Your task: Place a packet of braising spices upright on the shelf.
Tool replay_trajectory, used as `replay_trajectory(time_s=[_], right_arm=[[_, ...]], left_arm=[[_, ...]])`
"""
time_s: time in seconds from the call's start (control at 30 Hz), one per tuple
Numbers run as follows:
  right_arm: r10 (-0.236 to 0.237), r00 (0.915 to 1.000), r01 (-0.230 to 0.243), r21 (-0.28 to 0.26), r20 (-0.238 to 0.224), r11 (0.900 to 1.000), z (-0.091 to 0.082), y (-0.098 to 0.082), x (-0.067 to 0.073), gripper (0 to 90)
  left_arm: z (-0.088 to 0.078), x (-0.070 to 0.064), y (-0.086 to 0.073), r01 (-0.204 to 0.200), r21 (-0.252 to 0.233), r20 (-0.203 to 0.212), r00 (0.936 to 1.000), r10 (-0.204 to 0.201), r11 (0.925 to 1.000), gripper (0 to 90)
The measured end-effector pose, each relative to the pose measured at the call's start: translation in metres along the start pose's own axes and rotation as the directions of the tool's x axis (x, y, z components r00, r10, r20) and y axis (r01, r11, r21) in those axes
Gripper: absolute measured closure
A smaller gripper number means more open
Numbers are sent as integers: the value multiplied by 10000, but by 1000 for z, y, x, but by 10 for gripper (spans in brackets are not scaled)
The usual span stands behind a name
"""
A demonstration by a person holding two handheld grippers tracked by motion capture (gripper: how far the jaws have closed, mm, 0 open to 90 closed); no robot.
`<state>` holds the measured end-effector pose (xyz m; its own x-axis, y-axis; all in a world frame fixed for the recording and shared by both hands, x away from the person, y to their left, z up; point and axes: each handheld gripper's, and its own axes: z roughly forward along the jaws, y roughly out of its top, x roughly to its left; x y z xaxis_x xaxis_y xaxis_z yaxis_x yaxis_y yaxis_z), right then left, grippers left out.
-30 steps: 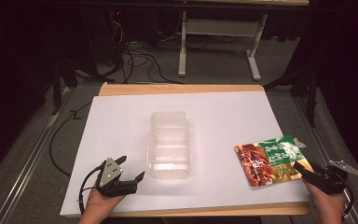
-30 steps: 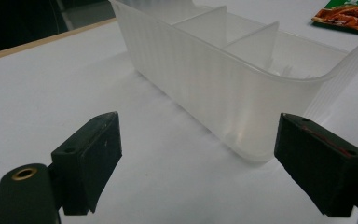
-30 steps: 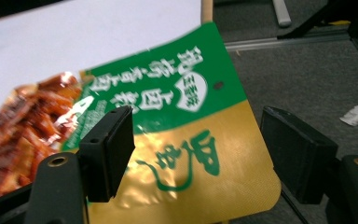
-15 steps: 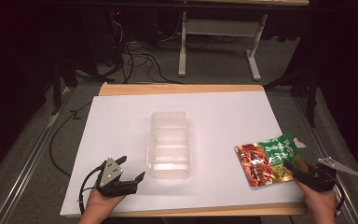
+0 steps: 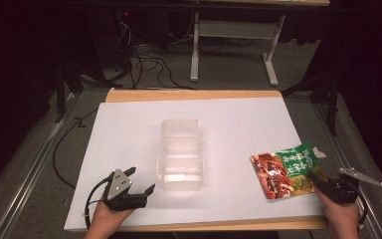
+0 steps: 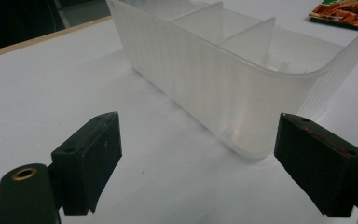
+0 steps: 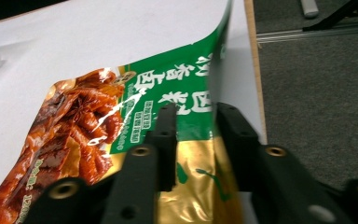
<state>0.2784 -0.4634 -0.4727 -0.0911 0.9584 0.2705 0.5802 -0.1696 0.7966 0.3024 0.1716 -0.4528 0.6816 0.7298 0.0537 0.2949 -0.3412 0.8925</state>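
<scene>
A red, green and gold food packet [image 5: 283,169] lies at the right edge of the white-covered table [image 5: 129,129]. My right gripper [image 5: 318,180] is at its near right corner. Its jaws have just been closing, and in the right gripper view my right gripper [image 7: 193,135] pinches the packet [image 7: 121,107] at its gold and green end, whose right side stands lifted. A clear divided plastic container [image 5: 180,153] sits mid-table. My left gripper [image 5: 142,179] rests open at its near left, and in the left gripper view the left gripper [image 6: 198,158] faces the container's corner [image 6: 223,79] without touching it.
The table's wooden right edge [image 7: 254,70] runs just beside the packet, with grey floor past it. Cables [image 5: 144,64] and a metal stand's legs [image 5: 271,69] lie on the floor beyond the far edge. The packet's corner [image 6: 345,11] shows past the container.
My right gripper has moved in to the left onto the packet's near right corner and closed on it; the packet's right side has lifted. The left gripper has stayed put.
</scene>
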Motion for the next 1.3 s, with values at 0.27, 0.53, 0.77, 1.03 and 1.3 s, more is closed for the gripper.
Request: replay_trajectory(time_s=[0.27,0.53,0.77,1.03,1.3], right_arm=[[-90,9998,104,-784,184,9969,-11,4,2,900],[-784,9969,786,-1693,84,9824,-24,13,23,900],[-1209,9925,1137,-2291,-175,9668,-31,19,35,900],[-1725,9826,1433,-3090,-691,9402,-41,27,58,900],[-2186,9705,1705,-3517,-1015,9205,-42,34,78,900]], left_arm=[[0,0,0,-14,13,-10,10000,14,10000,154],[-1,0,0,-48,32,-57,10000,48,10000,155],[-3,0,-2,-36,46,-117,9999,36,10000,155],[-8,1,-4,22,58,-220,9998,-21,10000,155],[-14,2,-8,65,103,-364,9993,-61,9999,155]])
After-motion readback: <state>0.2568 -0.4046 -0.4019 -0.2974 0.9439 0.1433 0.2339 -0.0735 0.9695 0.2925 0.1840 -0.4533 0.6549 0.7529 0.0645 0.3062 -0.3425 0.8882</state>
